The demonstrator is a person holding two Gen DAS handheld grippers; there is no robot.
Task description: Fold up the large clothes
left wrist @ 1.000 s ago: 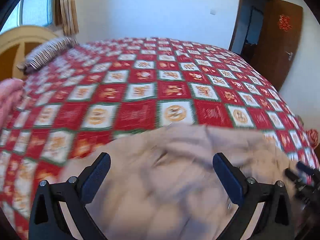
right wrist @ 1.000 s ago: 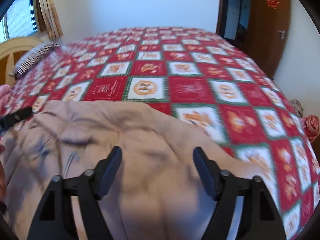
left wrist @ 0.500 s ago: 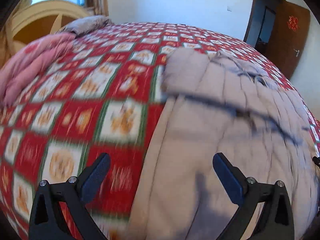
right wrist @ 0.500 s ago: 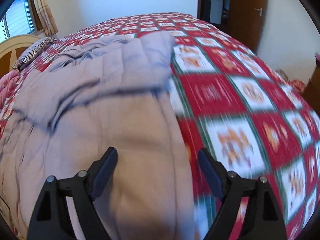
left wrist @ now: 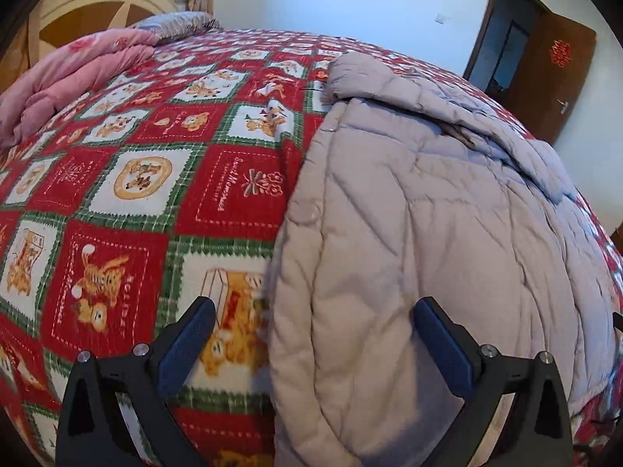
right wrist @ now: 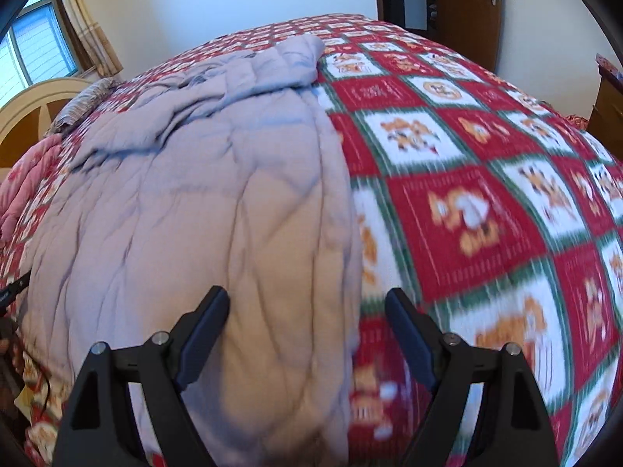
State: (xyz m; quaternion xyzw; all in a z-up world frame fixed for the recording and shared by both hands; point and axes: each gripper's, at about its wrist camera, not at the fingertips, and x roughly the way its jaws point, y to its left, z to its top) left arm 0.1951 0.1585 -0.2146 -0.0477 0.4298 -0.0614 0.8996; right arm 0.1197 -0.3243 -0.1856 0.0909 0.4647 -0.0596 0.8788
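Observation:
A large grey-beige quilted coat (left wrist: 420, 233) lies spread lengthwise on the red patterned bedspread (left wrist: 128, 179), its far part folded over itself. My left gripper (left wrist: 311, 319) is open above the coat's left edge near its near end, nothing between its fingers. In the right wrist view the same coat (right wrist: 202, 210) fills the left half. My right gripper (right wrist: 307, 311) is open above the coat's right edge, straddling that edge without pressing on it.
A pink quilt (left wrist: 66, 74) and a striped pillow (left wrist: 175, 23) lie by the wooden headboard (left wrist: 85, 11) at the far left. A brown door (left wrist: 545, 70) stands open at the back right. The bedspread (right wrist: 486, 194) runs bare to the right of the coat.
Both grippers have drawn back along the coat toward its near end and sunk slightly. Each now sits over one side edge; the folded far part is seen farther away.

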